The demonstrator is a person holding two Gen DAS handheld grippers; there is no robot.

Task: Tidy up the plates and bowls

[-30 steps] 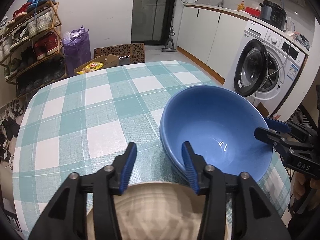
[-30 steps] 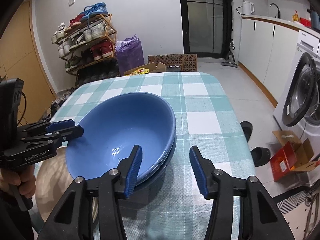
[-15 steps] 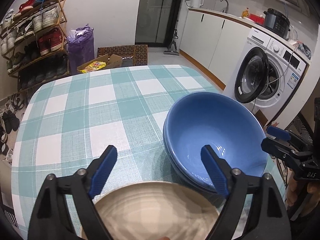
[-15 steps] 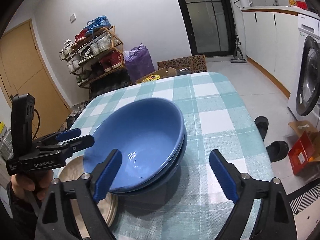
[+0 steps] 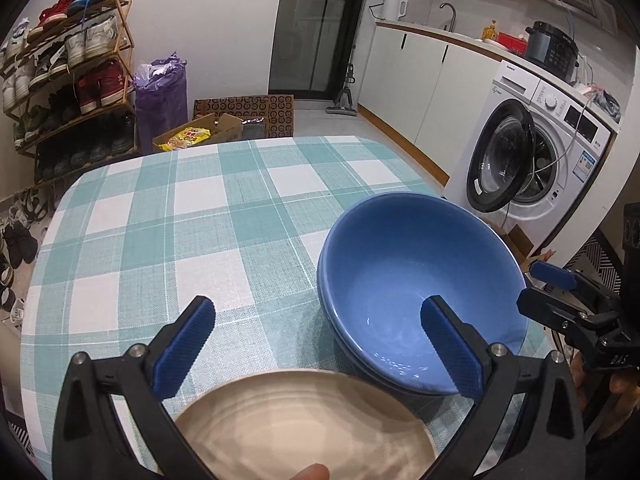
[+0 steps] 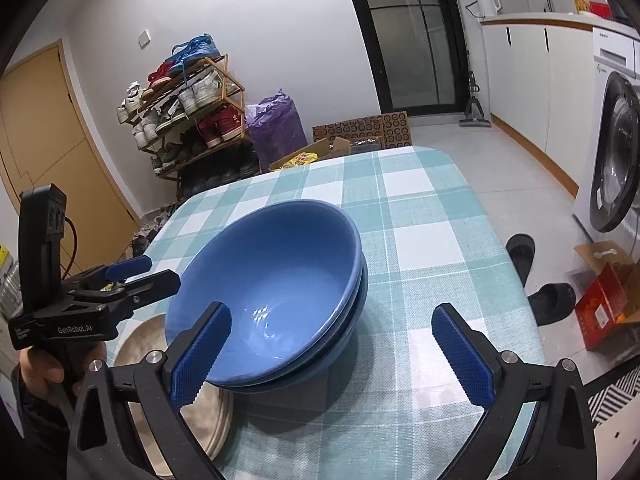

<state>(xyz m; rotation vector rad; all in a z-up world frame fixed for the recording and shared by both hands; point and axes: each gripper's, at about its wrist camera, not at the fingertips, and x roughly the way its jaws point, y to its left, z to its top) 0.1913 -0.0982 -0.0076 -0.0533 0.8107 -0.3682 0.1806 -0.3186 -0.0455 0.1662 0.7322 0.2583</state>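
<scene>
Two blue bowls [image 6: 272, 304] sit nested on the checked desk [image 5: 168, 240], just beside our beige plate [image 5: 304, 428]. Our left claw [image 5: 320, 344] and right claw [image 6: 332, 352] are both opening wide, pinching nothing.

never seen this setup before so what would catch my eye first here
The big blue bowl nested in a second one stands out, sitting on the checked tablecloth near the table's right edge. A beige plate lies just in front of it, closer to the person. Both claws, left claw and right claw, are opening wide, gripping nothing.
</scene>
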